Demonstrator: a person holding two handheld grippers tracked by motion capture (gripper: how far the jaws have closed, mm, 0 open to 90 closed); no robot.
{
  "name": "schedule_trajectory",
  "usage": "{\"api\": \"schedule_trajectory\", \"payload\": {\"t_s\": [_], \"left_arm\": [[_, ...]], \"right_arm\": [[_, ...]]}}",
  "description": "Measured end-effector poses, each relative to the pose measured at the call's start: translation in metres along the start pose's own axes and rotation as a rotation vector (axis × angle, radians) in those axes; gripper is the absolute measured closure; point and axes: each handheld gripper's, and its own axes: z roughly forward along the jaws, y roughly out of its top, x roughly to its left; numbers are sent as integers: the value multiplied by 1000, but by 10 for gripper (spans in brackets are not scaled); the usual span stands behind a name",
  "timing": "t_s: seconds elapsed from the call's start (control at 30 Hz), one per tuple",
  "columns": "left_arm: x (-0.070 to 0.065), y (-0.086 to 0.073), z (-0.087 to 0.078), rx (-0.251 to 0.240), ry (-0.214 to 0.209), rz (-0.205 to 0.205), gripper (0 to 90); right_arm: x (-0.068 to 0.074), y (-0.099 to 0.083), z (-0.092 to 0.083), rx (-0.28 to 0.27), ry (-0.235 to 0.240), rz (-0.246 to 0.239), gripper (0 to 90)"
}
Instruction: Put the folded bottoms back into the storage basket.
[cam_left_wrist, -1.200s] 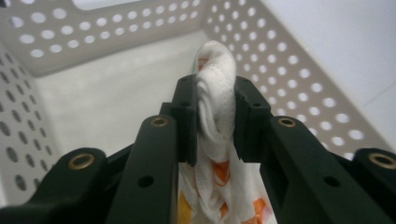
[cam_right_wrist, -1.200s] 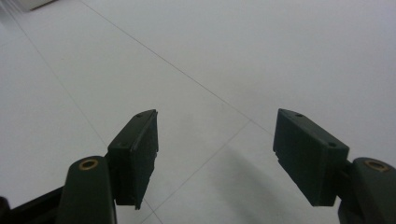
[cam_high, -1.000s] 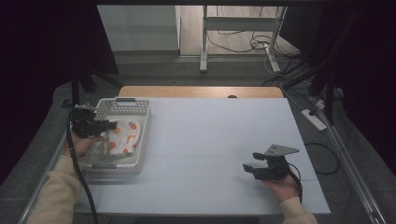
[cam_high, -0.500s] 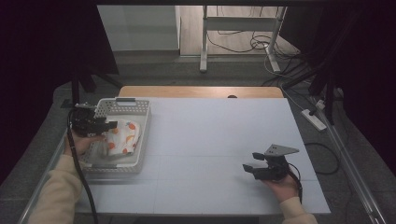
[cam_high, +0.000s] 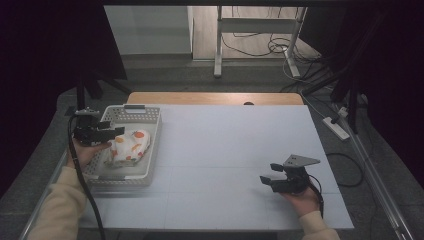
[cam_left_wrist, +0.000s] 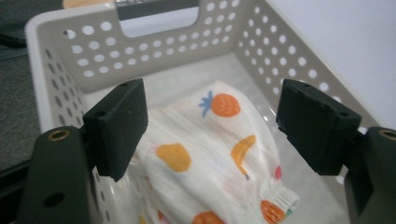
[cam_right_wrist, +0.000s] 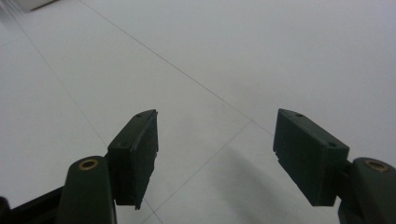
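Left gripper (cam_left_wrist: 210, 126) hangs over the basket (cam_high: 150, 117) at the table's (cam_high: 240, 145) left edge, its jaws just opened wide, pads clear of the fruit-print cloth (cam_left_wrist: 210, 163) lying bunched in the basket below them. Right gripper (cam_high: 270, 180) rests near the table's right front, jaws apart, holding nothing.

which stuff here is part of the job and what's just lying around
In the job:
- fruit-print cloth, lying in the basket
- perforated plastic basket
- left tool, open above the cloth, its jaws having just been opening

Lying about:
- right tool, open, idle over the white table
- power strip on the floor
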Motion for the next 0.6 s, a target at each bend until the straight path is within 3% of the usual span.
{"api": "schedule_trajectory", "payload": {"t_s": [0.2,0.6], "left_arm": [[-7,-1,0,8,-27,11,268],[-27,-8,-6,-19,-102,31,274]], "right_arm": [[0,0,0,-1,0,-3,311],[0,0,0,-5,2,0,311]]}}
